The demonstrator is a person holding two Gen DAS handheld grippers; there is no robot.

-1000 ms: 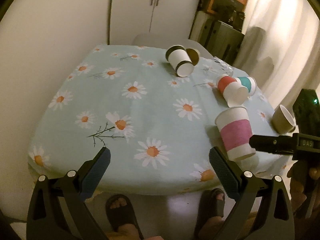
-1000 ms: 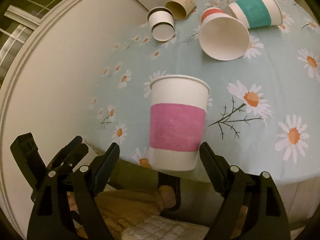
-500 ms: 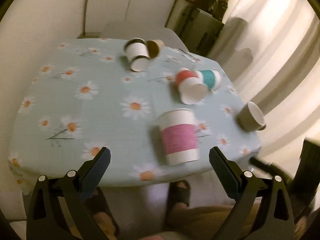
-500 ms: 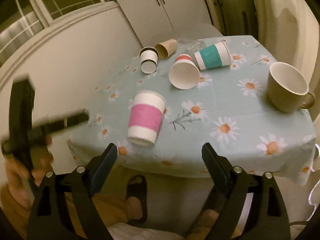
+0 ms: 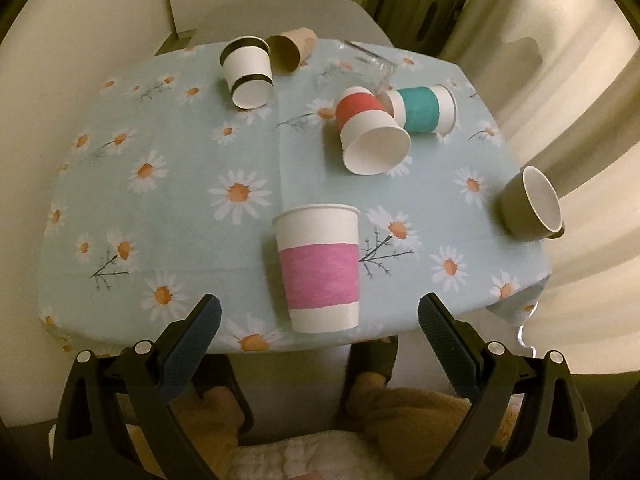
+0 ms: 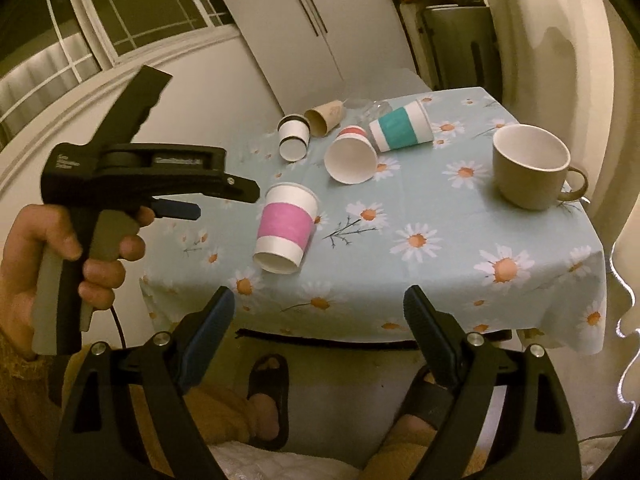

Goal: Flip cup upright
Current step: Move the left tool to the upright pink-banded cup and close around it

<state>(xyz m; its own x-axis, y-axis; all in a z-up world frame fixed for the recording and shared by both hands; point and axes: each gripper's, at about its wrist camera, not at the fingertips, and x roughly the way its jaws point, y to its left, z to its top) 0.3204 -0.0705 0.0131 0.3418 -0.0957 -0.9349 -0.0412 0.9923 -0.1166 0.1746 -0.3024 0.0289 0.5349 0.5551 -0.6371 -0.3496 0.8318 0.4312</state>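
Note:
A white paper cup with a pink band (image 5: 319,268) stands upright near the table's front edge; it also shows in the right wrist view (image 6: 285,227). My left gripper (image 5: 318,330) is open and empty, held just short of the front edge, in line with the pink cup. My right gripper (image 6: 318,322) is open and empty, pulled back off the table. The left gripper's body and the hand holding it (image 6: 120,176) show at the left of the right wrist view.
On the daisy tablecloth (image 5: 180,200) lie a red-banded cup (image 5: 370,132), a teal-banded cup (image 5: 422,110), a black-striped cup (image 5: 248,72), a brown cup (image 5: 290,50) and a clear glass (image 5: 368,68). A beige mug (image 6: 528,168) stands upright at the right edge.
My right gripper has backed away from the pink cup, which stays standing. My left gripper has swung right, now facing the pink cup.

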